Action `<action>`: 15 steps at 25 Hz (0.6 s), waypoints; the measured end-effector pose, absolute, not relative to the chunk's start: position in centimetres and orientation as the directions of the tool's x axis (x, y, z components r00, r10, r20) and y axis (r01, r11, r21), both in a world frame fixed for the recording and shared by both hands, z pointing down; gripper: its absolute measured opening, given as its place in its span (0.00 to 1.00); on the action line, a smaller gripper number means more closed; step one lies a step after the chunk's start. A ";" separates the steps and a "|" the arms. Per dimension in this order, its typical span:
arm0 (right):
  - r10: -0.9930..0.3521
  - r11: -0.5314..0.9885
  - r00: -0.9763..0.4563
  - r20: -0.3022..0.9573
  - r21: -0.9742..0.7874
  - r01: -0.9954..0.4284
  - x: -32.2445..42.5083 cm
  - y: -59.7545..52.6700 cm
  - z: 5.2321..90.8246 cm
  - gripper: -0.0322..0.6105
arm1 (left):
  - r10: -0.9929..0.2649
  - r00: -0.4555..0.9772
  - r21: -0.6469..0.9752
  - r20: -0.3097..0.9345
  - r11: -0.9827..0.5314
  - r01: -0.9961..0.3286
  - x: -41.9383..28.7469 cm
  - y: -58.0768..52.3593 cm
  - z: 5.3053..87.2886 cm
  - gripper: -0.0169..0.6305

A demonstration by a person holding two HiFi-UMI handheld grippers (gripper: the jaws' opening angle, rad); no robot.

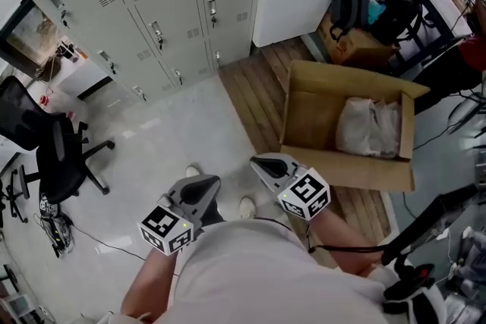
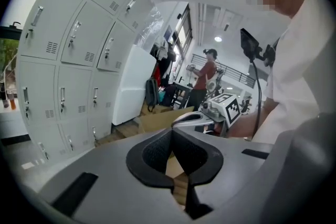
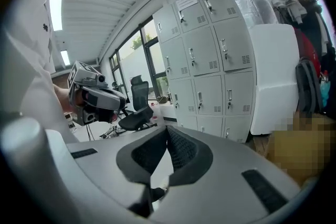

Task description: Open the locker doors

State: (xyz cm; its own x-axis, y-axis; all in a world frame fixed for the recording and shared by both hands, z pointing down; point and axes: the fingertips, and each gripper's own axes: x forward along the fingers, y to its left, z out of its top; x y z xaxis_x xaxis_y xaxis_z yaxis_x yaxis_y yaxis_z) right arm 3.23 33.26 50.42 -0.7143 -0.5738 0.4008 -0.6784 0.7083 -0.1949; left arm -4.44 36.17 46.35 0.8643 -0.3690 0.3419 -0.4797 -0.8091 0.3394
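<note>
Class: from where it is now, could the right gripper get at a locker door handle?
Probably not yet. The right gripper is held near the person's body, and the lockers stand apart across bare floor. Nothing blocks the way; stepping closer should do.

Left claw [image 2: 172, 130] closed, lockers [image 2: 73, 55] shut

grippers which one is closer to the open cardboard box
The right gripper: it hangs right beside the cardboard box, while the left gripper is farther off, over the floor.
</note>
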 end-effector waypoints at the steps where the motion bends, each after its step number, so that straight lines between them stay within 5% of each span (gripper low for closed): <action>1: -0.580 0.702 -0.706 0.406 -0.191 -0.686 2.9 32.2 50.6 0.08 | -0.362 0.867 0.339 0.342 -0.813 -0.473 -4.9 35.1 46.6 0.04; 15: -0.653 0.625 -0.616 0.441 -0.145 -0.767 -8.2 14.2 50.7 0.08 | -0.260 0.914 0.349 0.311 -0.863 -0.364 -15.5 18.4 46.2 0.04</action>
State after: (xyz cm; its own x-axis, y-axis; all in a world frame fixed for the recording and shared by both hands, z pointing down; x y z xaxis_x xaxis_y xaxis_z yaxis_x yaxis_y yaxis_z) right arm -8.22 14.16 50.70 -0.6155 -0.6533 0.4408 -0.7672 0.6247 -0.1454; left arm -15.51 18.41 46.24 0.9141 -0.2601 0.3109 -0.3644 -0.8634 0.3490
